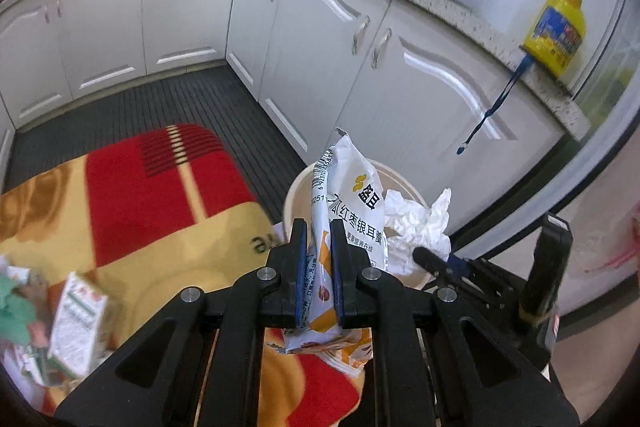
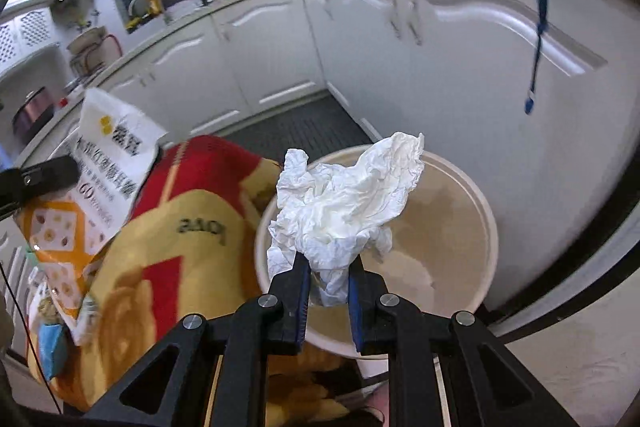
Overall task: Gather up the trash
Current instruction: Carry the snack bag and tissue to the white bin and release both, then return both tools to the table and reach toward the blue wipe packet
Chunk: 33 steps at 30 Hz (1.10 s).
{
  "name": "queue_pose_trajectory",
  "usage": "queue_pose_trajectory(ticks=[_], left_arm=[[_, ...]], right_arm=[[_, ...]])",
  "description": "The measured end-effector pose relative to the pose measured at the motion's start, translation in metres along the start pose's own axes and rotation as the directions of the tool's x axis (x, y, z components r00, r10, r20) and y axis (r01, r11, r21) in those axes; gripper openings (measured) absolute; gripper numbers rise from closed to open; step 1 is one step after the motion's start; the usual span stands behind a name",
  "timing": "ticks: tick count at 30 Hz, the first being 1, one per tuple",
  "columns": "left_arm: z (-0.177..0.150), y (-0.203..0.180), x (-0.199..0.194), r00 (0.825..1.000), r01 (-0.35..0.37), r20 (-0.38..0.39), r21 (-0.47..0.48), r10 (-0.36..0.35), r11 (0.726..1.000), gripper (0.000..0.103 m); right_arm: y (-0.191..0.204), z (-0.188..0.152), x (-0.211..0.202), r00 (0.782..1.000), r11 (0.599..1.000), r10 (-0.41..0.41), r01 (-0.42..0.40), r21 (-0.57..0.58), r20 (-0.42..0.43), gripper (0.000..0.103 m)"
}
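Note:
My left gripper (image 1: 319,227) is shut on a white and orange snack wrapper (image 1: 354,199), which stands up between the pads in front of a cream waste bin (image 1: 298,187). In the right wrist view the same wrapper (image 2: 100,163) hangs at the left, held by the left gripper's finger (image 2: 40,177). My right gripper (image 2: 329,263) is shut on a crumpled white tissue (image 2: 344,199) and holds it over the open cream bin (image 2: 460,227). That tissue (image 1: 416,223) and the right gripper's body show at the right of the left wrist view.
A red and yellow blanket (image 1: 160,195) covers a surface to the left of the bin, with a small carton (image 1: 78,323) and other scraps on it. White kitchen cabinets (image 1: 420,95) stand close behind the bin. A blue lanyard (image 1: 496,103) hangs from the counter by a yellow oil jug (image 1: 556,31).

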<state>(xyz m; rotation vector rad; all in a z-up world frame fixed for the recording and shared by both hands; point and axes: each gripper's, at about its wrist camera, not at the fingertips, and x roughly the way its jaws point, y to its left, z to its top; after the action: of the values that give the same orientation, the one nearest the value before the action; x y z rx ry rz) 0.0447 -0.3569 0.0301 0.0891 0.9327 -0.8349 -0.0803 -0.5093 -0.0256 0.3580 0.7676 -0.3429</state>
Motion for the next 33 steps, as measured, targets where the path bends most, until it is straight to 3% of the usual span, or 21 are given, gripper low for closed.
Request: queue_pose_trajectory(ticks=[4,5,6,7,8,15,24,33], left_arm=[[0.006,-0.014,0.028,0.999,-0.037,0.025,-0.007,0.038,0.999,0.012],[0.007,-0.016,0.036,0.998,-0.046,0.032,-0.018,0.046,0.999,0.015],[0.007,-0.015,0.041,0.999,-0.045,0.029,-0.029,0.046,0.999,0.028],[0.006,-0.015,0.047,0.999,-0.039,0.024,-0.040,0.040,0.998,0.044],[0.004,-0.014,0.052,0.999,-0.027,0.017,-0.054,0.028,0.998,0.050],[-0.004,-0.004,0.058,0.999,-0.036,-0.015,-0.074,0.035,0.997,0.051],[-0.004,0.003,0.019,0.998,-0.056,0.039,-0.047,0.058,0.997,0.051],[-0.015,0.015,-0.021,0.988,-0.122,0.094,0.001,0.122,0.993,0.053]], right_arm=[[-0.006,0.001,0.012,0.999,0.999,-0.038,0.038,0.009,-0.010,0.017],[-0.007,0.001,0.014,0.999,0.999,-0.044,0.044,0.013,-0.012,0.027],[-0.009,0.001,0.015,0.999,0.999,-0.052,0.052,0.016,-0.013,0.044],[-0.011,0.000,0.016,0.998,0.998,-0.056,0.057,0.021,-0.010,0.049],[-0.012,-0.001,0.016,0.998,0.998,-0.059,0.059,0.024,-0.006,0.052],[-0.009,-0.008,0.021,0.999,0.999,-0.035,0.035,0.023,-0.022,0.052],[0.009,-0.011,0.020,1.000,1.000,0.005,-0.005,0.018,-0.011,0.052],[0.043,-0.008,0.003,0.998,0.998,0.054,-0.053,-0.026,0.016,0.055]])
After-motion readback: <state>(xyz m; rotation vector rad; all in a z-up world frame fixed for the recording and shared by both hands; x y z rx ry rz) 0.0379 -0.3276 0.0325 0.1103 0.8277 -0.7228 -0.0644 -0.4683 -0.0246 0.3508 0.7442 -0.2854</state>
